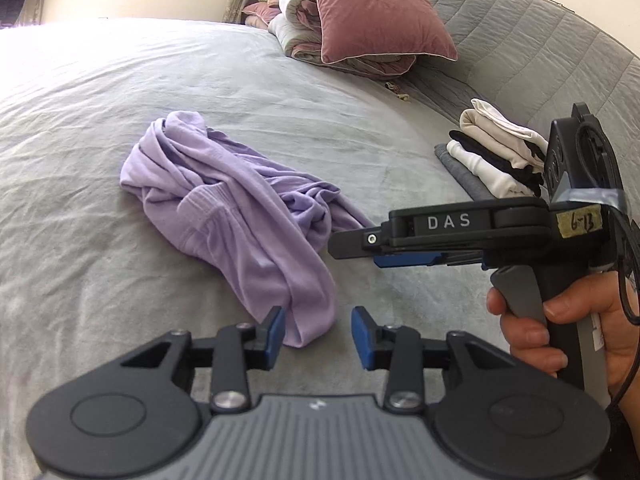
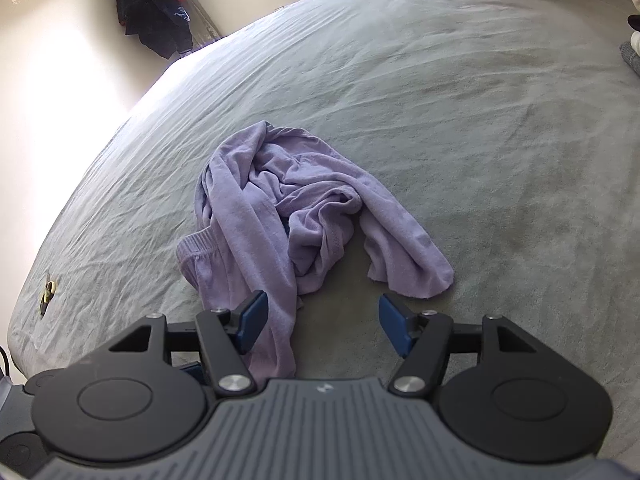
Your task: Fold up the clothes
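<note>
Clearly, the garment (image 1: 236,216) is the thing to watch: a lilac piece, seemingly pants with a ribbed waistband, lying bunched and twisted on the grey bed (image 1: 100,120), left of centre in the left wrist view. Nothing about it reads as folded; legs and band are tangled over one another.

Just near of its near end hangs the left gripper (image 1: 318,338), its blue pads apart and nothing between them, the left pad close beside the cloth's lowest fold. Right of that, the right gripper (image 1: 352,246) reaches in from the side, held by a hand (image 1: 560,332); its tip points at the garment's right edge. In its own view the right gripper (image 2: 320,328) stands wide open and empty, one leg of the garment running down under its left finger.

Far right, a stack (image 1: 496,152) of folded white, black and grey pieces sits by the bed's edge, and pillows (image 1: 372,16) lie at the far side.

My reading is that the step in hand is taking hold of this crumpled piece to spread it flat. That calls for each gripper to close on a separate edge, ideally the waistband corners, and to lift and shake so the legs untwist before any crease is made.
</note>
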